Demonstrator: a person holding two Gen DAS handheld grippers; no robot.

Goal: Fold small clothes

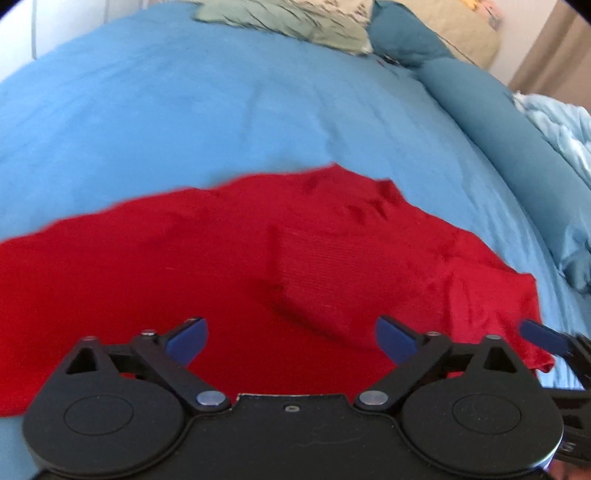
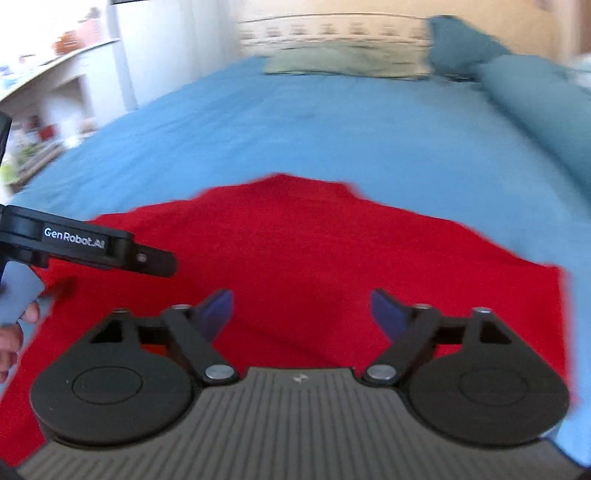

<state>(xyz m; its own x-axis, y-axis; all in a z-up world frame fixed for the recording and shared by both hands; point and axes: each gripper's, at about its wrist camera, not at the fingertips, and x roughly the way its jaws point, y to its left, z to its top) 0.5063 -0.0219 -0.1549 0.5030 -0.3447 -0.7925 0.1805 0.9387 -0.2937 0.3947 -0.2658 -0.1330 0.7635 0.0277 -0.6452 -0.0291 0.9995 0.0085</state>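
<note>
A red knitted garment (image 1: 229,258) lies spread on the blue bed sheet (image 1: 184,110), with a ribbed folded part near its middle. It also shows in the right wrist view (image 2: 314,251). My left gripper (image 1: 291,341) hovers over the garment's near part, open and empty. My right gripper (image 2: 301,314) hovers over the garment's near edge, open and empty. One blue fingertip of the right gripper (image 1: 543,338) shows at the right edge of the left wrist view. The left gripper's side (image 2: 88,245) shows at the left of the right wrist view.
Pillows (image 1: 288,22) lie at the head of the bed. A teal bolster (image 1: 517,147) runs along the right side, with a light blue blanket (image 1: 561,125) beyond it. A white shelf unit (image 2: 55,74) stands left of the bed. The right wrist view is motion-blurred.
</note>
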